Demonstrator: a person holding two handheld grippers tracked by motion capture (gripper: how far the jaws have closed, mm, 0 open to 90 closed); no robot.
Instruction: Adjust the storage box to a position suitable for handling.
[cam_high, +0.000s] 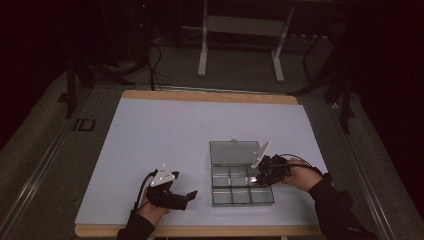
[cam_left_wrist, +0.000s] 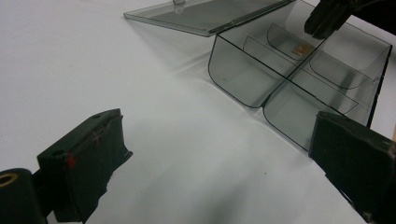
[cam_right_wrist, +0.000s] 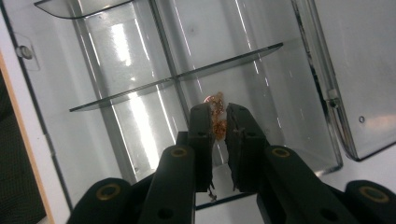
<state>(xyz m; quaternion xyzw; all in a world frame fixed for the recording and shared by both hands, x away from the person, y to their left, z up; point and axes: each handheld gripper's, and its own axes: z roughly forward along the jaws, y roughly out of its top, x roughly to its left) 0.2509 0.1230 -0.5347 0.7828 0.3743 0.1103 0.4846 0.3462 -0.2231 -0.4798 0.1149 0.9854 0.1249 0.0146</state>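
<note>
Inside open clear box (cam_right_wrist: 140, 70), small copper piece (cam_right_wrist: 217, 112)

Table (cam_high: 210, 96): my work surface, a wooden top with its edge bare along the far and near sides. White mat (cam_high: 165, 135): covers nearly all of that top, plain and unmarked. Clear compartment box (cam_high: 241, 186): sits directly on the mat, right of centre and toward my edge (smoky transparent plastic, divided by thin walls into small cells). Its lid (cam_high: 233, 152) is swung open and lies flat on the mat behind the tray. One cell holds a small coppery-orange item (cam_right_wrist: 216, 117); I cannot tell what it is.
</note>
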